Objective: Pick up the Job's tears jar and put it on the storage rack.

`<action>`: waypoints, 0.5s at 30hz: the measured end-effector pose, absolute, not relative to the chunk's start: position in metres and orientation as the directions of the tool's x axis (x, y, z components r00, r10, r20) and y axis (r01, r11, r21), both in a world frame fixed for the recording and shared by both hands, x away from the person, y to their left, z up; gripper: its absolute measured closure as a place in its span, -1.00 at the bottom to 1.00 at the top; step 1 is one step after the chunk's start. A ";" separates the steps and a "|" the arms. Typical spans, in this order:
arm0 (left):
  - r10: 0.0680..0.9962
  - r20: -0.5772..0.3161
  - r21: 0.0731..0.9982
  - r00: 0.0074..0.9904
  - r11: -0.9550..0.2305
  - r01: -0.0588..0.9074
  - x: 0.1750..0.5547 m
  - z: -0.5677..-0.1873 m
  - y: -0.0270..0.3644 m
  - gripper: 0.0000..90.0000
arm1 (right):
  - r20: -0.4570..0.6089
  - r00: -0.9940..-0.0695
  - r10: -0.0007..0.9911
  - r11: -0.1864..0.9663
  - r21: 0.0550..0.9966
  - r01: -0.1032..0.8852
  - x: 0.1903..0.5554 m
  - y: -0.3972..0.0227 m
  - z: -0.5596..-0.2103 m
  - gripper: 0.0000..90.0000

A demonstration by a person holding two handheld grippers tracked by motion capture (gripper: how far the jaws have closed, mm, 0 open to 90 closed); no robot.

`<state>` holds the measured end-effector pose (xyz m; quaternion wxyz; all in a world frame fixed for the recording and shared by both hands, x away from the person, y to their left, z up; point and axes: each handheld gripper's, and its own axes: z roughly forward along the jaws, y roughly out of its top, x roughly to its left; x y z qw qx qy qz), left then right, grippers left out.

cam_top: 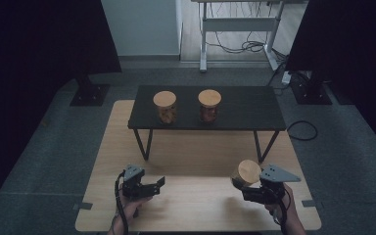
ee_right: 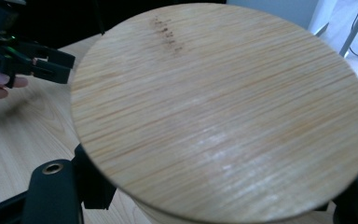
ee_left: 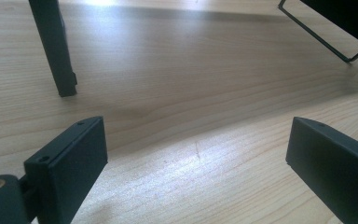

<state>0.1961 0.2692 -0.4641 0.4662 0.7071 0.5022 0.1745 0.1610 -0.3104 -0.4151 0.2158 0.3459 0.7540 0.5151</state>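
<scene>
The wooden table (cam_top: 127, 147) runs from the near edge of the high view to the far side, where a low black bench (cam_top: 245, 110) stands on it. The bench top spans most of the table's width, and its thin legs leave bare wood beneath it. A wide strip of bare table lies between the bench legs and the near edge, and both grippers sit over this strip, well apart from each other.

2 jars stand on the bench, each with a round wooden lid: the left jar (cam_top: 165, 106) and the right jar (cam_top: 209, 105), near each other at the bench's middle. Bench surface is free to the left and right of them.

A 3rd jar (cam_top: 245, 174) sits at near right, tilted, clamped between the jaws of the right gripper (cam_top: 247, 185). In the right gripper view its lid (ee_right: 219, 112) covers most of the frame, and the jaws flank the jar body below the lid.

The left gripper (cam_top: 152, 186) is at near left, held in a hand (cam_top: 127, 203). In the left gripper view its jaws stand wide apart with bare table between them; a bench leg (ee_left: 53, 46) stands farther off.
</scene>
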 end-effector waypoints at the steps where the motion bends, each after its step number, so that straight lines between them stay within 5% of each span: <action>1: 0.873 -0.222 0.835 0.434 -0.060 0.548 0.196 -0.464 0.269 -0.89 | 0.024 -0.667 0.744 0.235 0.926 0.295 0.160 -0.310 -0.413 -0.45; 15: 0.872 -0.229 0.836 0.432 -0.051 0.547 0.195 -0.464 0.270 -0.89 | -0.011 -0.694 0.720 0.259 0.932 0.254 0.163 -0.304 -0.391 -0.45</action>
